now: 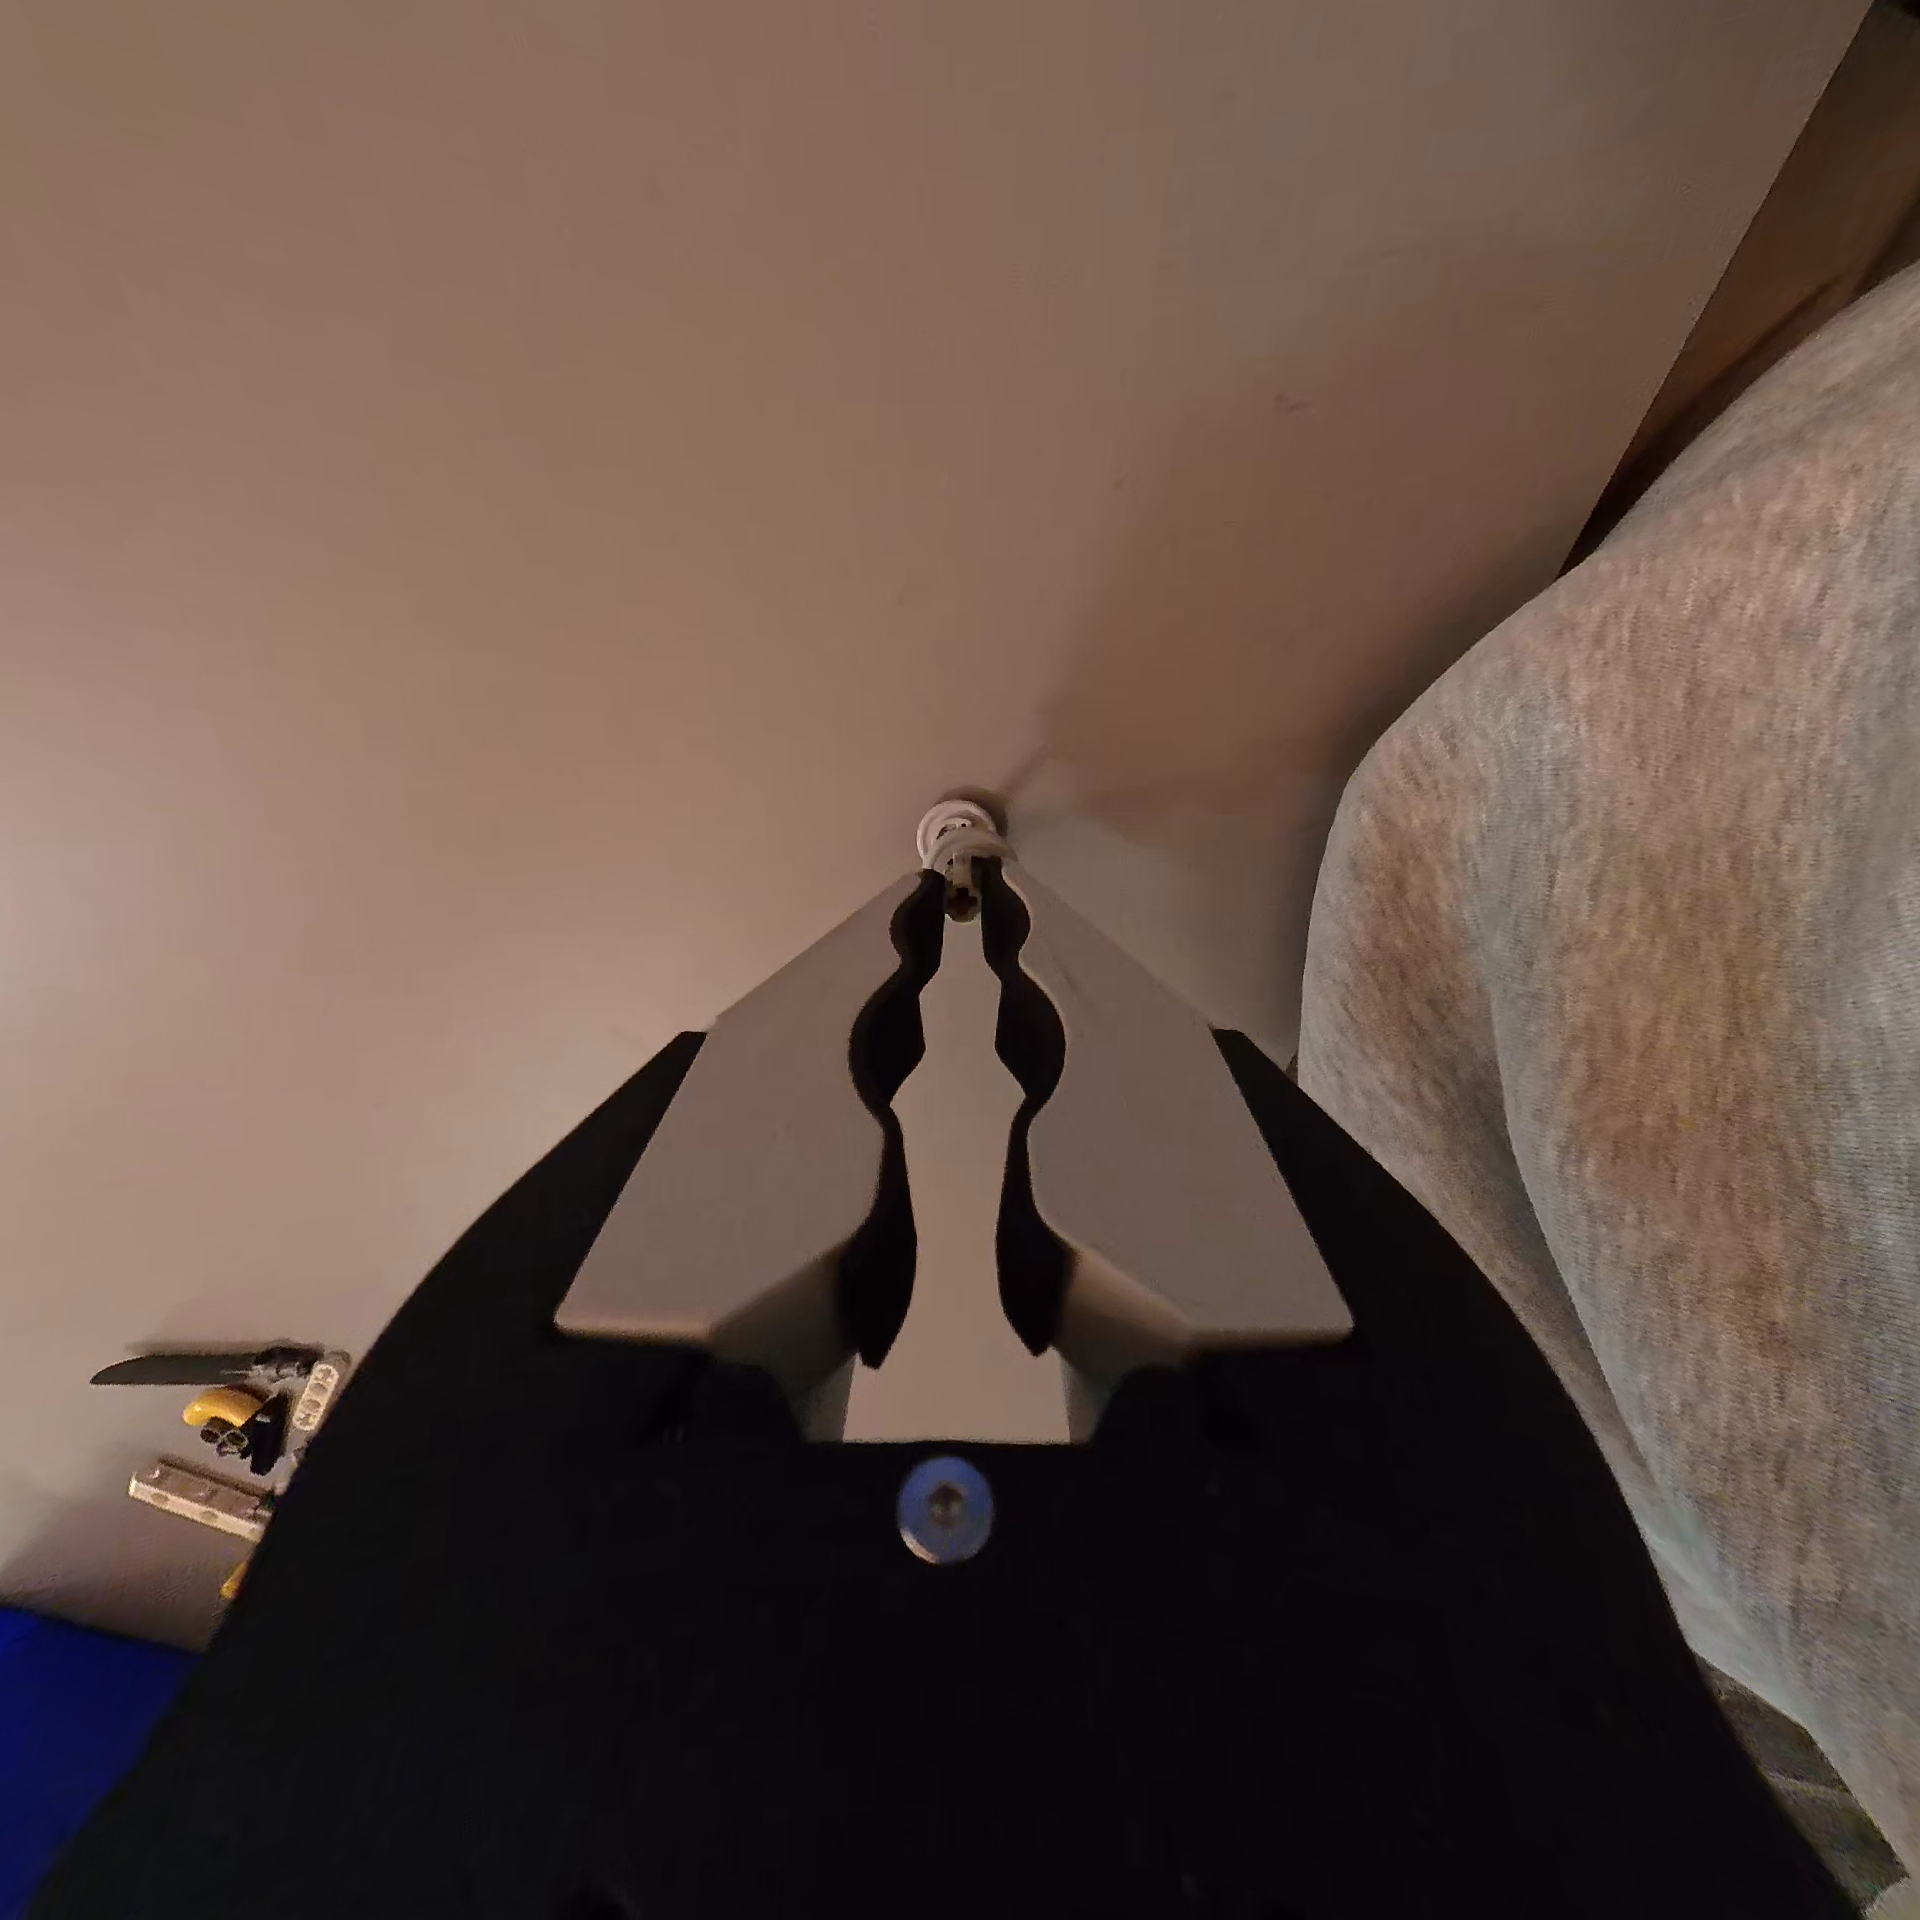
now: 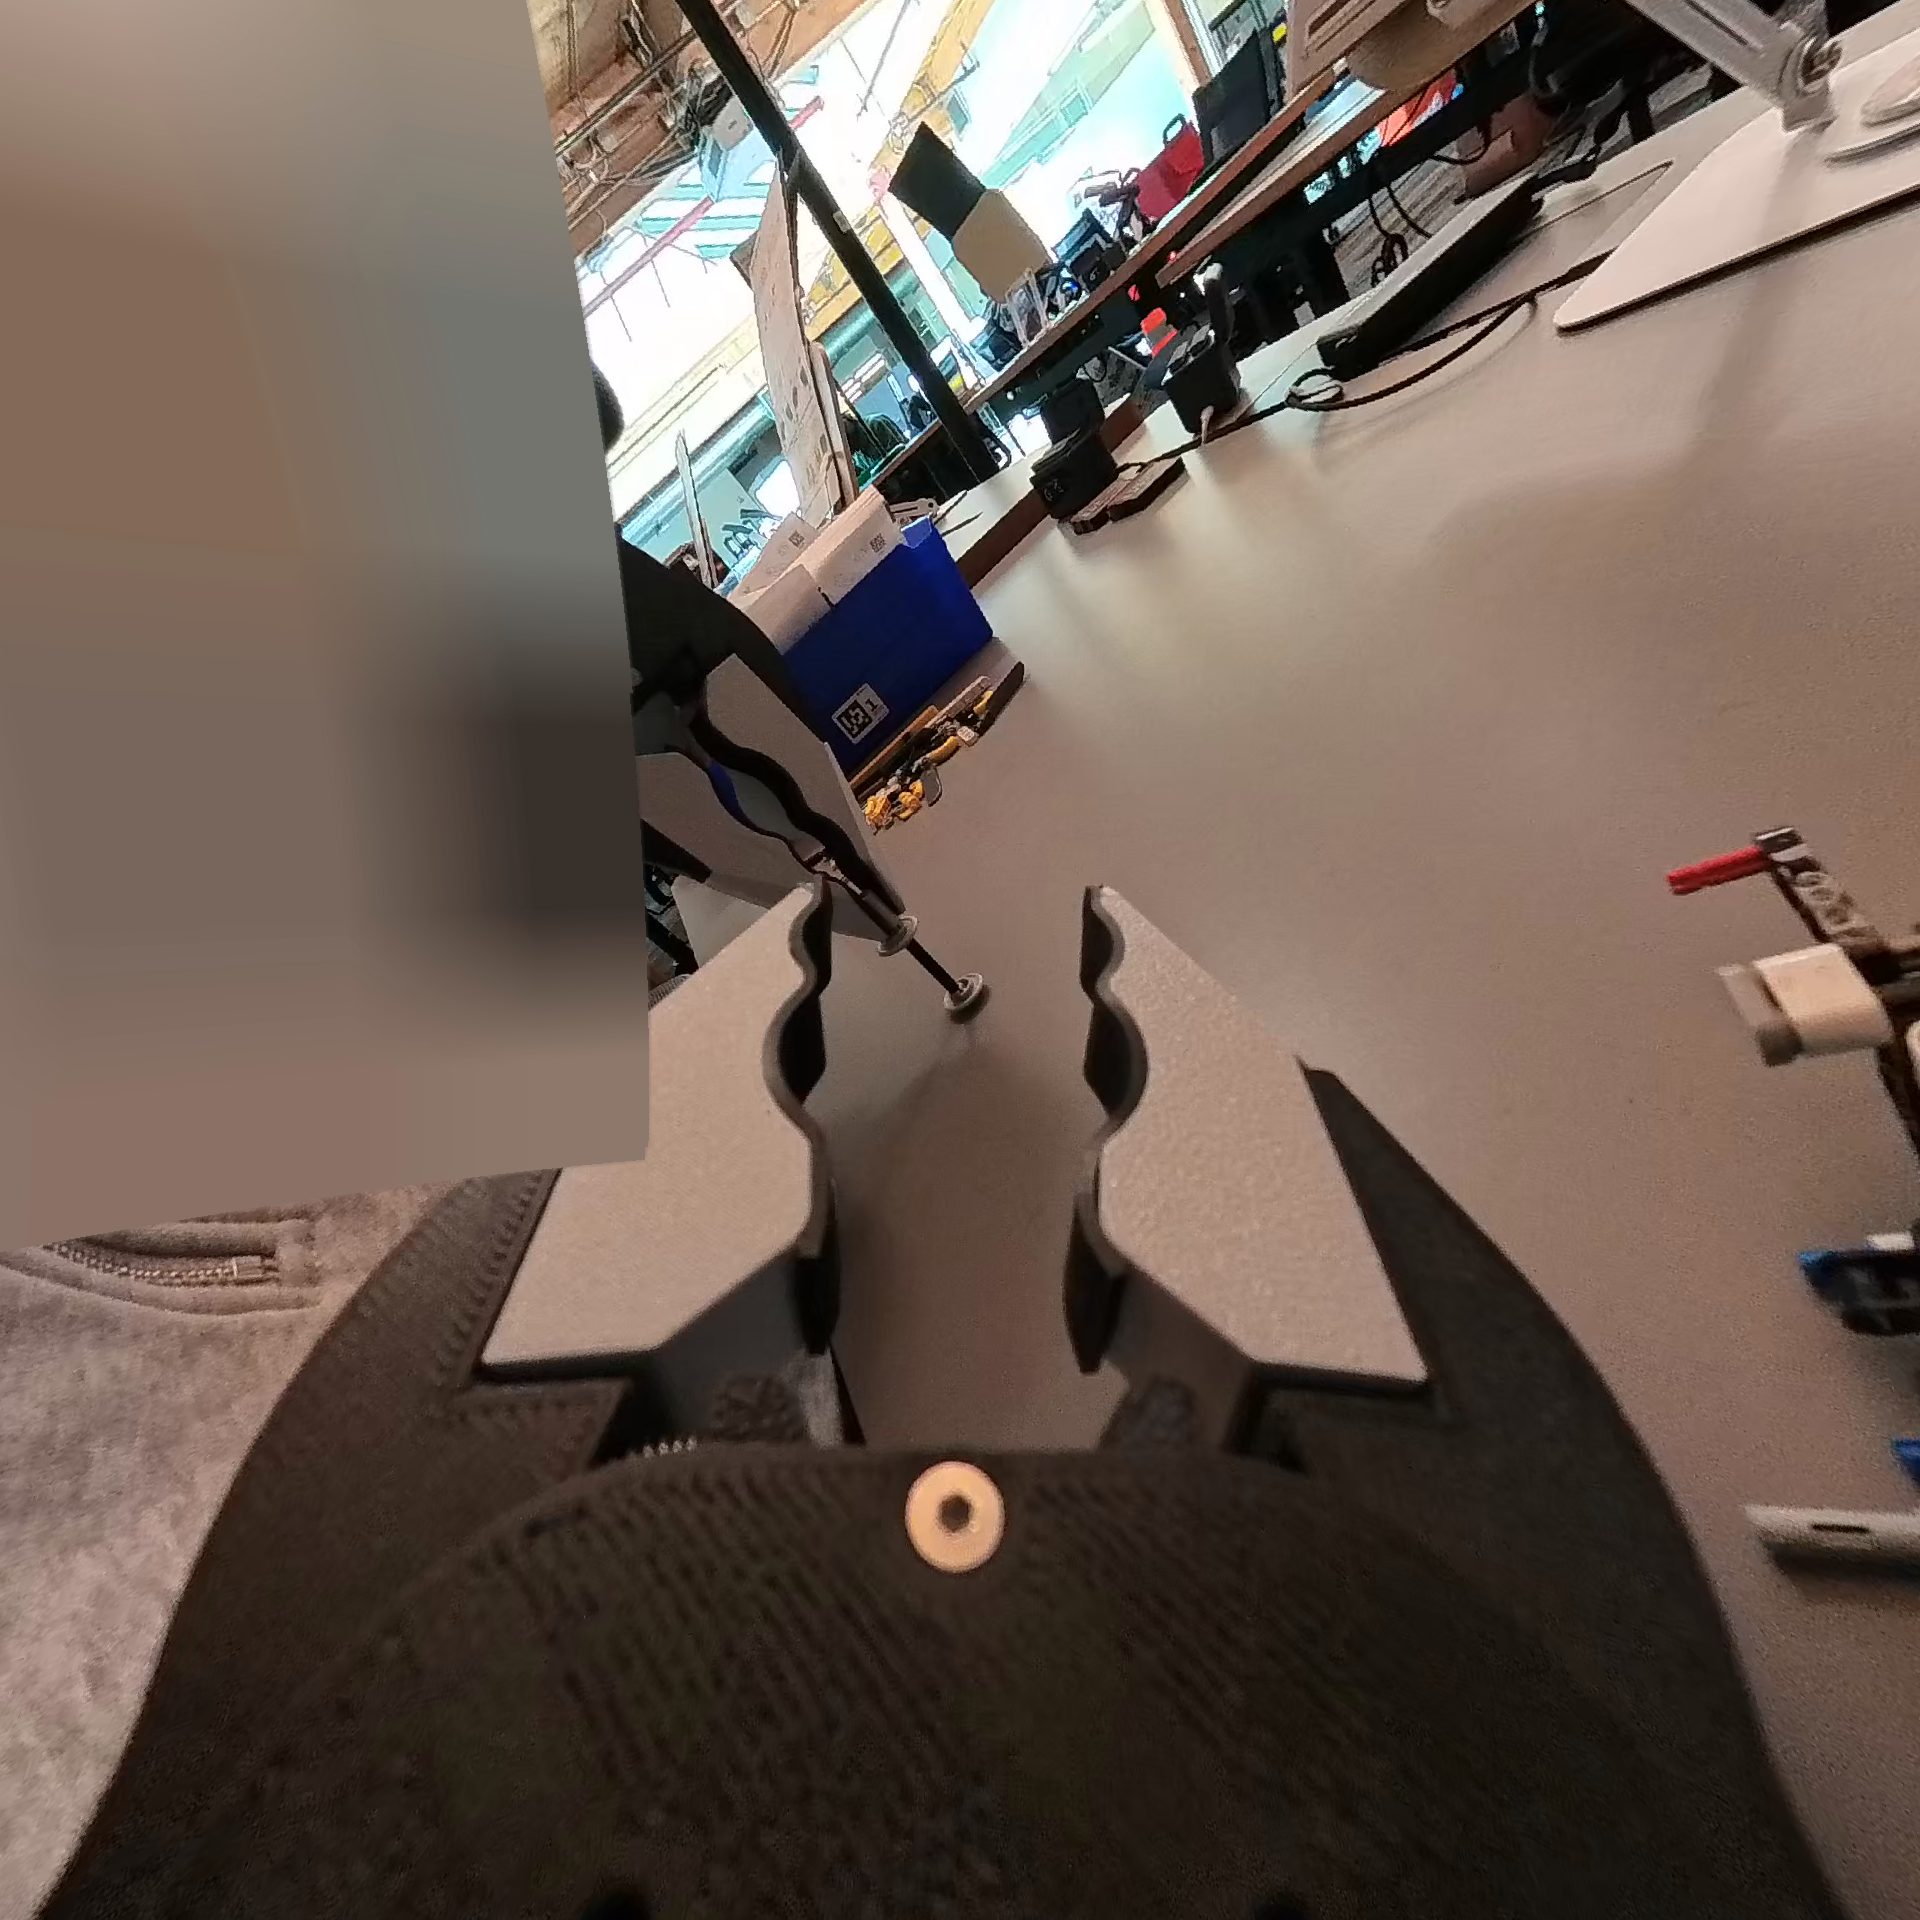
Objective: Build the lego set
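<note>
My left gripper (image 1: 961, 883) is shut on a thin black axle with grey bushes (image 1: 961, 836) and points it down at the table; the lower bush touches the tabletop. The right wrist view shows that axle (image 2: 925, 961) slanting from the left gripper (image 2: 831, 873) to the table. My right gripper (image 2: 953, 904) is open and empty, low over the table, with the axle's tip just beyond its fingertips. A partly built lego model (image 2: 1808, 997) with a red pin (image 2: 1714, 868) stands at the right edge.
Loose yellow, black and grey lego pieces (image 2: 914, 769) lie beside a blue bin (image 2: 894, 634); they also show in the left wrist view (image 1: 239, 1423). A grey sleeve (image 1: 1610, 1039) fills the right. Blue pieces (image 2: 1860, 1262) and a grey piece (image 2: 1829, 1538) lie nearby. Cables and a monitor base (image 2: 1714, 208) sit far back. There is about 15 cm between the tips of the two grippers.
</note>
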